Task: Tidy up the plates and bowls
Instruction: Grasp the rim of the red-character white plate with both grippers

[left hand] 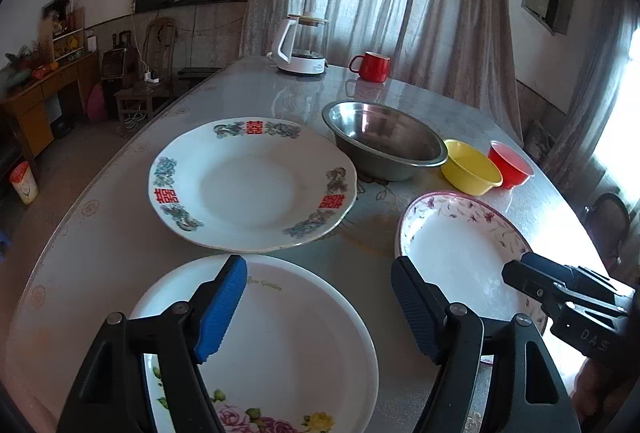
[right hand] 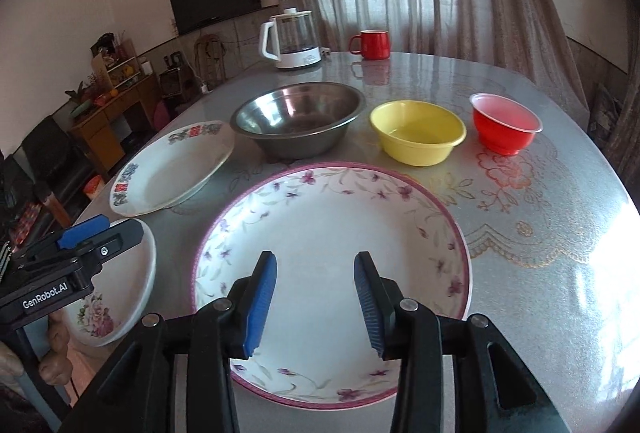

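Three plates lie on the round table. My left gripper (left hand: 318,275) hangs open above the rose-printed white plate (left hand: 296,345), nothing between its blue pads. My right gripper (right hand: 315,265) is open over the purple-flowered plate (right hand: 332,233), nothing held. A white plate with red characters (left hand: 252,189) lies farther back on the left. Behind the plates stand a steel bowl (right hand: 298,119), a yellow bowl (right hand: 418,133) and a red bowl (right hand: 505,123) in a row. The right gripper's tip (left hand: 520,273) shows at the right edge of the left wrist view.
A white kettle (right hand: 290,41) and a red mug (right hand: 374,44) stand at the table's far edge before the curtains. The table's left rim (left hand: 80,217) drops to the floor, with chairs and a wooden cabinet (left hand: 36,101) beyond. A hand (right hand: 56,361) shows at lower left.
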Action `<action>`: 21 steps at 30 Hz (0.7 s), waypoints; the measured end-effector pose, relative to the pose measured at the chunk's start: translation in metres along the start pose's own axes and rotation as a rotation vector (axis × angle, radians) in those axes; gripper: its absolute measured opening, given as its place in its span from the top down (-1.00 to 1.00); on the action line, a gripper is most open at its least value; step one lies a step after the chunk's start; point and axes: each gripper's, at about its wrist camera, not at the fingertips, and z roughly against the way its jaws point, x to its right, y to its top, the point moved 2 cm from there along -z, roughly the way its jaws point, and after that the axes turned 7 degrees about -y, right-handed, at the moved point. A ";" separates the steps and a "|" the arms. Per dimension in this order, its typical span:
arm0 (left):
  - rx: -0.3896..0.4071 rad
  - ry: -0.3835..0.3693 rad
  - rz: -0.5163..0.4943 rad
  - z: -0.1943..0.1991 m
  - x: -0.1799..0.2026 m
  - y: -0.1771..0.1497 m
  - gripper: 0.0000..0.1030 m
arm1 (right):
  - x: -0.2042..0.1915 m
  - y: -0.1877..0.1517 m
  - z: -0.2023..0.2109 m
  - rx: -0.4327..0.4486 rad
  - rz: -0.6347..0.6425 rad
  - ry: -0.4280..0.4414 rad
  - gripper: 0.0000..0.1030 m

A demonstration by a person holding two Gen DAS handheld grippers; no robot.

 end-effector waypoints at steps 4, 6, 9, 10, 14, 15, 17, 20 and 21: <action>0.004 -0.020 0.053 0.005 -0.020 0.009 -0.60 | -0.019 0.009 -0.009 -0.024 0.021 0.082 0.20; 0.002 -0.029 0.053 0.007 -0.029 0.014 -0.61 | -0.028 0.016 -0.016 -0.041 0.017 0.131 0.19; 0.000 -0.018 0.064 0.009 -0.046 0.025 -0.62 | -0.044 0.026 -0.028 -0.061 0.007 0.212 0.19; 0.004 -0.001 0.068 0.010 -0.053 0.029 -0.62 | -0.049 0.030 -0.032 -0.068 0.007 0.234 0.19; -0.001 0.039 0.091 0.005 -0.085 0.045 -0.61 | -0.069 0.043 -0.054 -0.095 0.005 0.269 0.19; -0.007 0.034 0.112 0.002 -0.095 0.048 -0.60 | -0.072 0.047 -0.059 -0.103 -0.002 0.279 0.19; -0.006 0.041 0.151 -0.003 -0.114 0.053 -0.56 | -0.077 0.053 -0.067 -0.112 -0.008 0.295 0.19; 0.018 0.036 0.153 -0.010 -0.133 0.061 -0.34 | -0.081 0.062 -0.078 -0.119 -0.020 0.300 0.19; 0.013 0.035 0.147 -0.014 -0.137 0.063 -0.33 | -0.082 0.065 -0.082 -0.121 -0.022 0.301 0.19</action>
